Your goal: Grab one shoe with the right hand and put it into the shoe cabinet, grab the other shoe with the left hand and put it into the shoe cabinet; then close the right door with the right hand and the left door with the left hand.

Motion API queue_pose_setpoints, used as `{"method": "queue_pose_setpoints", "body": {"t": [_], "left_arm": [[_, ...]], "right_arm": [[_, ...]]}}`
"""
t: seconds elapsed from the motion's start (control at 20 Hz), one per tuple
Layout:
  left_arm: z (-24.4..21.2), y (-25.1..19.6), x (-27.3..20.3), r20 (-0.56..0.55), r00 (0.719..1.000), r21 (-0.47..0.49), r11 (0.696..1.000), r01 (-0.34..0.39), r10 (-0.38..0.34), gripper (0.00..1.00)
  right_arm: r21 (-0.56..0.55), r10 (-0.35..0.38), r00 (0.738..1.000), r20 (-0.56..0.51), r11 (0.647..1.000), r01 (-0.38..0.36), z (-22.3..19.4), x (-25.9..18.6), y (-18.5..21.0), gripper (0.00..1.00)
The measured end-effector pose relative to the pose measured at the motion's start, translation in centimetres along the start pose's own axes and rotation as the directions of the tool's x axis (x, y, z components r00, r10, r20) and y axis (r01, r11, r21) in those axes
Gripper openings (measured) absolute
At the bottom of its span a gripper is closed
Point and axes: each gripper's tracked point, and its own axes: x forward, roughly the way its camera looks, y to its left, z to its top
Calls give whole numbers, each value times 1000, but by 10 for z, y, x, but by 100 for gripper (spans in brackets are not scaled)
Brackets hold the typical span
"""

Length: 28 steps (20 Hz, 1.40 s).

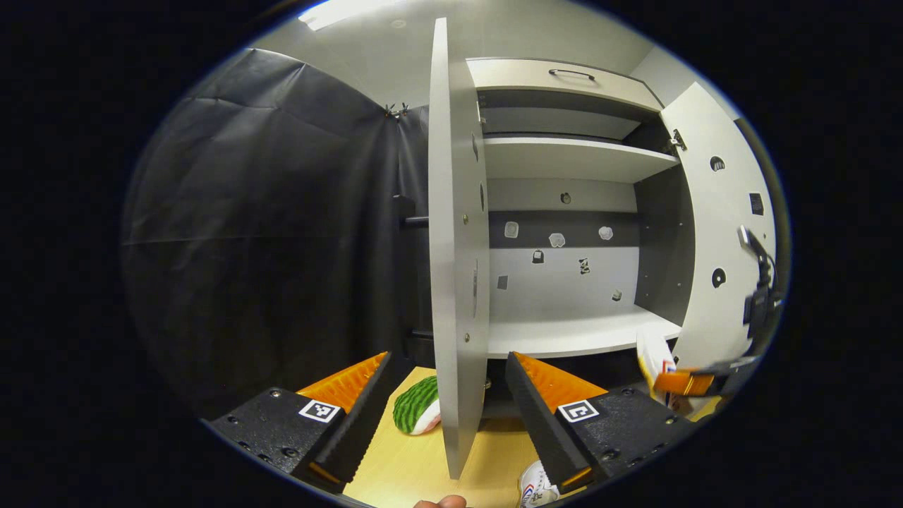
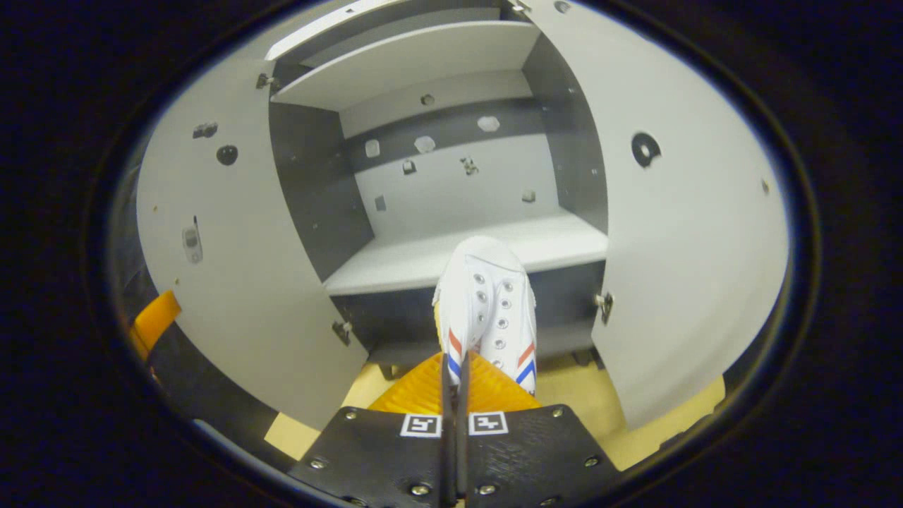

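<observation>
My right gripper (image 2: 457, 367) is shut on the heel end of a white shoe (image 2: 487, 289) with red and blue stripes. The shoe's toe points at the cabinet's lower shelf (image 2: 423, 261) and hangs just in front of its edge. In the left gripper view the same shoe (image 1: 652, 356) and the right gripper (image 1: 688, 382) show at the lower right, by the right door (image 1: 712, 233). My left gripper (image 1: 448, 356) is open, with the edge of the left door (image 1: 455, 282) rising in line between its fingers. The other white shoe (image 1: 536, 487) lies on the wooden floor below my left gripper.
Both cabinet doors stand wide open, the left door (image 2: 233, 282) and the right door (image 2: 684, 247). An upper shelf (image 1: 571, 159) and a drawer with a handle (image 1: 571, 73) sit above. A green striped object (image 1: 416, 406) lies on the floor left of the door.
</observation>
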Motion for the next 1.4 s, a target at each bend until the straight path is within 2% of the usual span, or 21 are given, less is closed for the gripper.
{"method": "queue_pose_setpoints", "body": {"t": [0.1, 0.3, 0.4, 0.45, 0.5, 0.85, 1.3, 1.4], "left_arm": [[3, 8, 0, 7, 1000, 3, 1000, -15, 15, 94], [3, 27, 1, 0, 998, 14, 998, -64, 64, 96], [2, 30, 1, -5, 998, 11, 997, -70, 70, 96], [1, 31, -3, -8, 998, 9, 998, -70, 70, 100], [2, 32, -4, -6, 997, 10, 997, -72, 72, 100], [3, 31, 2, -14, 996, 23, 996, -87, 87, 100], [4, 30, 6, -11, 995, 23, 994, -103, 103, 100], [4, 29, 7, -12, 994, 19, 994, -104, 104, 100]], "right_arm": [[-8, -1, 999, 54, 1000, 1, 34, 22, 1, 0], [-31, -6, 991, 135, 999, 11, 99, 75, -4, 0], [-44, -31, 986, 162, 998, 38, 121, 106, -11, 0], [-41, -43, 985, 168, 998, 51, 129, 119, -15, 0], [-30, -53, 983, 174, 998, 60, 136, 133, -18, 0], [-21, -87, 988, 129, 996, 90, 131, 202, -30, 0], [7, -127, 989, 76, 992, 127, 116, 227, -41, 1], [-3, -129, 989, 71, 992, 129, 114, 229, -45, 6]]}}
